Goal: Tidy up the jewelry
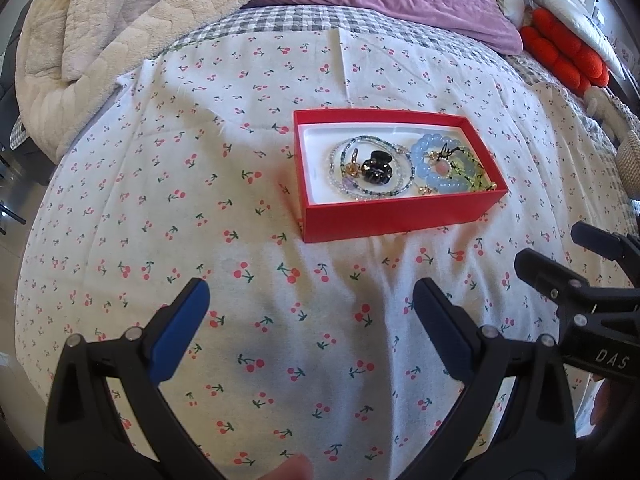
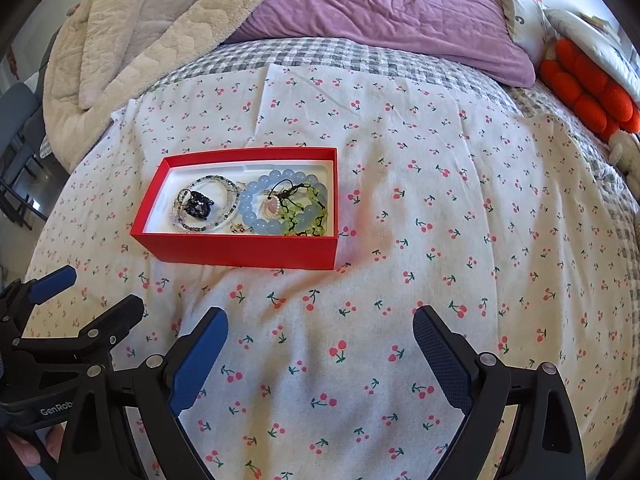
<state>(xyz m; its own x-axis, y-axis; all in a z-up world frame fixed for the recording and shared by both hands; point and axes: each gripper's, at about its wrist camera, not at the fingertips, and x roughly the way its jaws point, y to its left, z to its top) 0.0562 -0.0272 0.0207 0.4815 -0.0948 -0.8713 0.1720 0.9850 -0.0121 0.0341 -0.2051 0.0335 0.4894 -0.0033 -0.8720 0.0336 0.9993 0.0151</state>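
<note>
A red box (image 1: 394,216) (image 2: 236,250) with a white lining lies on the cherry-print cloth. Inside it are a light-blue bead bracelet (image 1: 430,168) (image 2: 256,208), a green bead bracelet (image 1: 476,170) (image 2: 310,216), a thin beaded necklace (image 1: 340,160) (image 2: 224,200), a black hair claw (image 1: 376,168) (image 2: 199,204) and small gold earrings (image 1: 424,189) (image 2: 240,229). My left gripper (image 1: 310,300) (image 2: 86,292) hangs open in front of the box, empty. My right gripper (image 2: 320,328) (image 1: 560,250) is open too, to the right of the left one, nothing between its fingers.
The cherry-print cloth (image 1: 248,216) (image 2: 460,240) covers a checked bedspread (image 2: 320,54). A beige blanket (image 1: 100,40) is heaped at the back left, a purple quilt (image 2: 400,4) at the back, red cushions (image 2: 588,92) at the right. A hand (image 2: 28,450) holds the left gripper.
</note>
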